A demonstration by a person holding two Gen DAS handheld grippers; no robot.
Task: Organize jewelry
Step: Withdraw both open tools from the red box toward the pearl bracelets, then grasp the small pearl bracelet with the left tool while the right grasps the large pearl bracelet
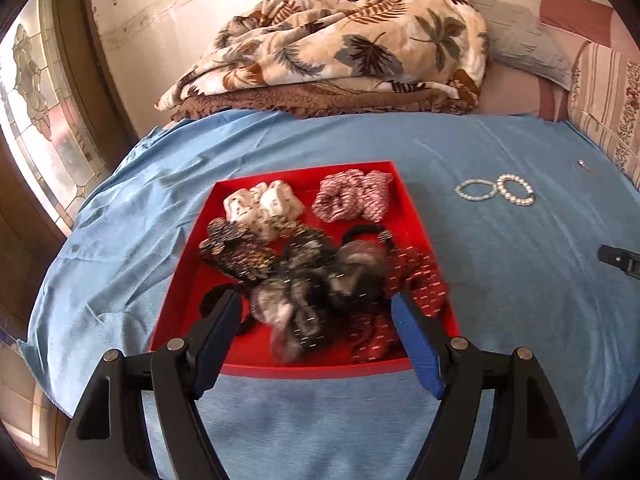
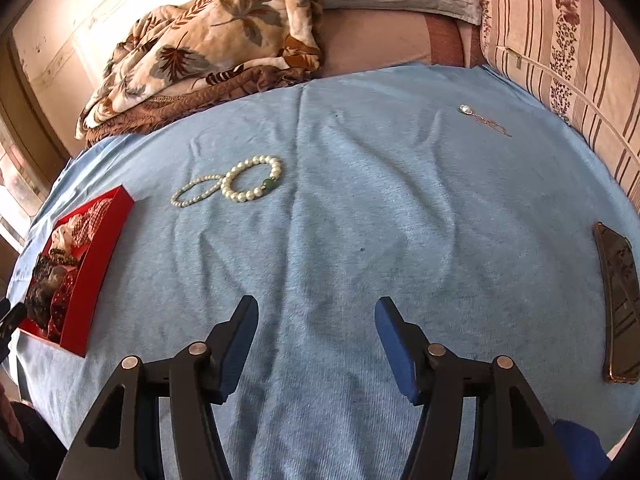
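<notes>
Bare cloth (image 2: pixel 360 240) between bracelets (image 2: pixel 240 182), phone (image 2: pixel 618 304)

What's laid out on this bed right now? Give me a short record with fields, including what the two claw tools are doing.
surface: blue cloth over a bed
red tray: holds fabric scrunchies
pearl bracelets: two, touching, on the cloth outside the tray
pendant chain: alone, near the striped pillow
phone: at the cloth's right edge
left gripper: open, over the tray
right gripper: open, empty, over bare cloth
</notes>
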